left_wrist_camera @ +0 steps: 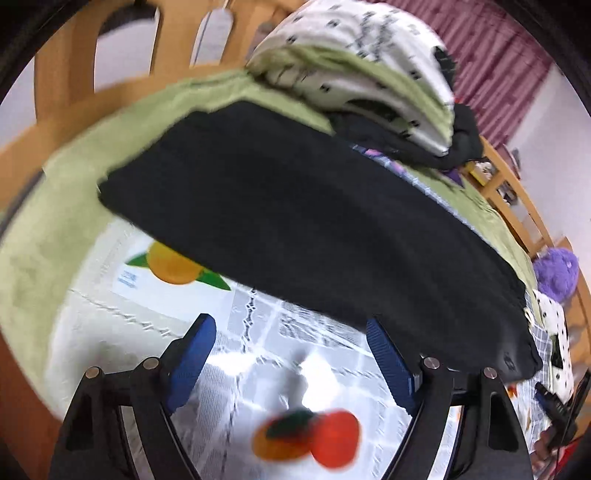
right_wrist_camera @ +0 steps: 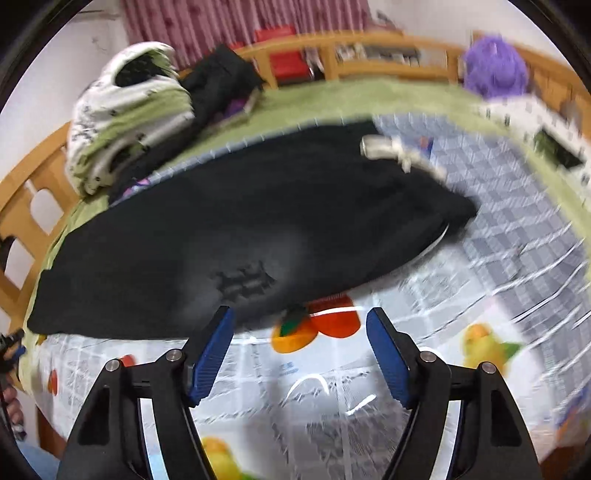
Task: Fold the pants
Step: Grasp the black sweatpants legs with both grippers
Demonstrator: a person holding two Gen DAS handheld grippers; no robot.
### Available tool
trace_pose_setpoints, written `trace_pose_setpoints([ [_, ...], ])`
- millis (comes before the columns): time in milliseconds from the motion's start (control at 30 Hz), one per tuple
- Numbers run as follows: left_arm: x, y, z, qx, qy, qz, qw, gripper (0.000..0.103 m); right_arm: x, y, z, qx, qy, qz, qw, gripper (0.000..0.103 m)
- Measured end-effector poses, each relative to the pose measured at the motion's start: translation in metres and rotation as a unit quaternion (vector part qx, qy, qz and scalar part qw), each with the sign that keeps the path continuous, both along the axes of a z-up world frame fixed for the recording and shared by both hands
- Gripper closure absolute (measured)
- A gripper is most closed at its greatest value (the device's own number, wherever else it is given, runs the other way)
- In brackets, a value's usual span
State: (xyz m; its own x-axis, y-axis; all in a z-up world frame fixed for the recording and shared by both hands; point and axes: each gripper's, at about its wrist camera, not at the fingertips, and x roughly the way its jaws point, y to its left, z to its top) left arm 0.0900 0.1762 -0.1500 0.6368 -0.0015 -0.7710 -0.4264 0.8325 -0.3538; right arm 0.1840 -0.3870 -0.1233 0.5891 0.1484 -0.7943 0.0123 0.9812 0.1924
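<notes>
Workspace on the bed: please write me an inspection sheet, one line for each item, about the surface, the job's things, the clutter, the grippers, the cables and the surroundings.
Surface: fruit-print sheet over a green blanket on the bed.
Job's things: black pants lie flat in a long strip, logo up, pale drawstring at one end.
Clutter: folded quilt with dark clothes beside it; purple plush toy at the far edge.
Grippers: left gripper and right gripper have jaws open, holding nothing, at the near edge of the pants.
Cables: nothing seen.
Surroundings: wooden bed frame, striped curtain; views are motion-blurred.
</notes>
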Motion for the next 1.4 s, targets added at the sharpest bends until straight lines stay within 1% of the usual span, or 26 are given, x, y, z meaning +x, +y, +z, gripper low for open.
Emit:
trace_pose_setpoints([
  [67, 0.012, 0.009, -0.018, -0.018, 0.005, 0.011, 0.9998, 0.023, 0.014, -0.011, -0.024, 0.03, 0.016, -0.012, 0.999, 0.03],
  [133, 0.018, 0.018, -0.028, -0.031, -0.006, 0.027, 0.9991, 0.023, 0.025, -0.018, -0.039, 0.058, 0.021, -0.021, 0.998, 0.03],
  [233, 0.023, 0.025, -0.033, -0.034, -0.029, 0.051, 0.9977, 0.023, 0.037, -0.024, -0.048, 0.091, 0.022, -0.024, 0.995, 0.03],
  [267, 0.024, 0.029, -0.034, -0.041, -0.034, 0.061, 0.9967, 0.023, 0.043, -0.025, -0.051, 0.098, 0.025, -0.029, 0.994, 0.03],
  [333, 0.025, 0.033, -0.035, -0.055, -0.038, 0.072, 0.9952, 0.023, 0.052, -0.027, -0.059, 0.1, 0.034, -0.038, 0.994, 0.03],
  [367, 0.026, 0.034, -0.035, -0.058, -0.041, 0.075, 0.9947, 0.023, 0.054, -0.026, -0.058, 0.104, 0.028, -0.044, 0.993, 0.03],
  [433, 0.029, 0.035, -0.037, -0.05, -0.039, 0.076, 0.9951, 0.023, 0.056, -0.023, -0.056, 0.107, 0.023, -0.044, 0.993, 0.03],
  [467, 0.03, 0.034, -0.037, -0.038, -0.037, 0.076, 0.9957, 0.024, 0.056, -0.022, -0.056, 0.105, 0.022, -0.046, 0.993, 0.03],
  [533, 0.036, 0.032, -0.037, -0.019, -0.031, 0.072, 0.9967, 0.024, 0.057, -0.023, -0.057, 0.104, 0.021, -0.058, 0.993, 0.033],
  [567, 0.038, 0.031, -0.037, -0.011, -0.029, 0.069, 0.9971, 0.024, 0.056, -0.024, -0.057, 0.104, 0.019, -0.063, 0.992, 0.038],
  [600, 0.039, 0.031, -0.037, -0.005, -0.029, 0.07, 0.9972, 0.024, 0.055, -0.024, -0.057, 0.099, 0.019, -0.067, 0.993, 0.045],
  [633, 0.04, 0.031, -0.037, 0.0, -0.027, 0.074, 0.9969, 0.027, 0.055, -0.024, -0.057, 0.092, 0.019, -0.069, 0.993, 0.05],
  [667, 0.041, 0.032, -0.036, 0.003, -0.024, 0.08, 0.9965, 0.03, 0.056, -0.023, -0.057, 0.081, 0.021, -0.072, 0.994, 0.059],
  [700, 0.044, 0.033, -0.036, 0.006, -0.016, 0.086, 0.9962, 0.035, 0.056, -0.024, -0.057, 0.076, 0.022, -0.072, 0.994, 0.066],
  [733, 0.048, 0.034, -0.035, 0.01, -0.008, 0.089, 0.996, 0.051, 0.057, -0.022, -0.056, 0.071, 0.023, -0.07, 0.995, 0.07],
  [767, 0.05, 0.036, -0.033, 0.018, 0.003, 0.091, 0.9956, 0.065, 0.056, -0.023, -0.055, 0.069, 0.023, -0.068, 0.995, 0.075],
  [800, 0.055, 0.038, -0.03, 0.03, 0.012, 0.091, 0.9953, 0.095, 0.057, -0.023, -0.053, 0.067, 0.023, -0.068, 0.995, 0.081],
  [833, 0.058, 0.042, -0.024, 0.033, 0.014, 0.083, 0.9958, 0.096, 0.058, -0.024, -0.046, 0.071, 0.016, -0.066, 0.995, 0.084],
  [900, 0.061, 0.049, -0.007, 0.021, -0.013, 0.064, 0.9976, 0.096, 0.06, -0.025, -0.034, 0.084, 0.005, -0.061, 0.995, 0.086],
  [933, 0.062, 0.05, 0.0, 0.022, -0.024, 0.058, 0.9978, 0.096, 0.065, -0.023, -0.022, 0.084, -0.003, -0.055, 0.995, 0.086],
  [1000, 0.069, 0.053, 0.022, 0.032, -0.049, 0.046, 0.9972, 0.096, 0.075, -0.018, -0.004, 0.079, -0.018, -0.042, 0.996, 0.088],
  [1100, 0.09, 0.052, 0.048, 0.05, -0.078, 0.031, 0.9952, 0.096, 0.103, -0.004, 0.026, 0.059, -0.043, -0.015, 0.997, 0.09],
  [1200, 0.131, 0.051, 0.069, 0.088, -0.096, 0.023, 0.9911, 0.097, 0.134, 0.004, 0.048, 0.047, -0.06, 0.004, 0.997, 0.091],
  [1233, 0.143, 0.052, 0.072, 0.094, -0.1, 0.023, 0.9903, 0.097, 0.151, 0.007, 0.054, 0.045, -0.067, 0.01, 0.997, 0.091],
  [1300, 0.175, 0.054, 0.079, 0.104, -0.108, 0.026, 0.9884, 0.097, 0.173, 0.009, 0.061, 0.04, -0.074, 0.016, 0.996, 0.091],
  [1400, 0.227, 0.063, 0.089, 0.129, -0.13, 0.03, 0.9827, 0.097, 0.225, 0.014, 0.069, 0.035, -0.086, 0.021, 0.995, 0.092],
])
